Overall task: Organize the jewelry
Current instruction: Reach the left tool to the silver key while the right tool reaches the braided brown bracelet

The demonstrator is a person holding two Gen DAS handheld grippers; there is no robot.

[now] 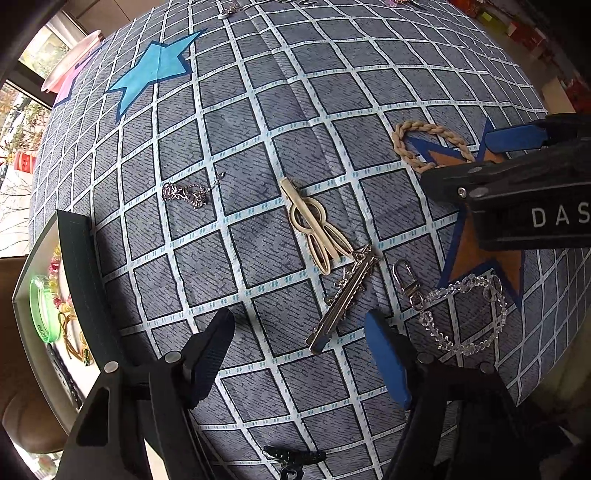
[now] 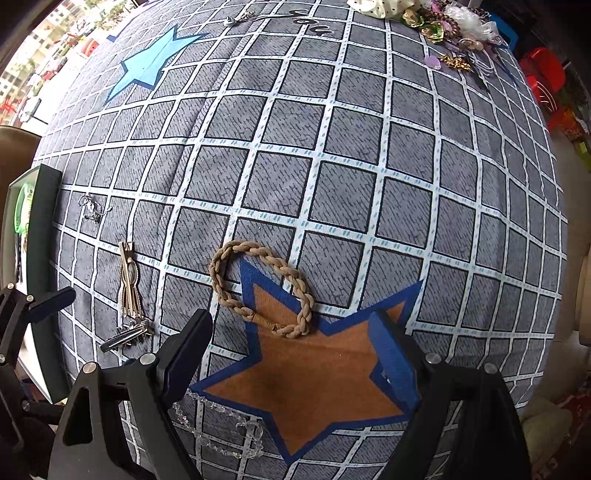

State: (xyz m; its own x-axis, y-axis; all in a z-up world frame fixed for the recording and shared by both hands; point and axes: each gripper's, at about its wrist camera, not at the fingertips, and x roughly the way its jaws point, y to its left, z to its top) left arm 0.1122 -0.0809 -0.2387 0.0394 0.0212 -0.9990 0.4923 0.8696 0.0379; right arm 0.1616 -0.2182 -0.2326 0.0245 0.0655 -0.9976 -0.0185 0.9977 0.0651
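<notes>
On the grey checked cloth, a silver hair clip (image 1: pixel 345 299) lies just ahead of my open, empty left gripper (image 1: pixel 303 354). A cream clip (image 1: pixel 316 225) lies beyond it and a small silver chain (image 1: pixel 186 194) to the left. A clear bead bracelet with clasp (image 1: pixel 461 314) lies to the right. A braided tan rope bracelet (image 2: pixel 260 290) lies on the orange star just ahead of my open, empty right gripper (image 2: pixel 295 354). The right gripper also shows in the left wrist view (image 1: pixel 517 155). A dark-rimmed jewelry box (image 1: pixel 48 302) at the left holds a green bangle and other pieces.
A heap of mixed jewelry (image 2: pixel 450 33) sits at the cloth's far right corner. A small silver piece (image 2: pixel 236 16) lies at the far edge. A black clip (image 1: pixel 293 458) lies near the front edge. A pink dish (image 1: pixel 72 59) stands far left.
</notes>
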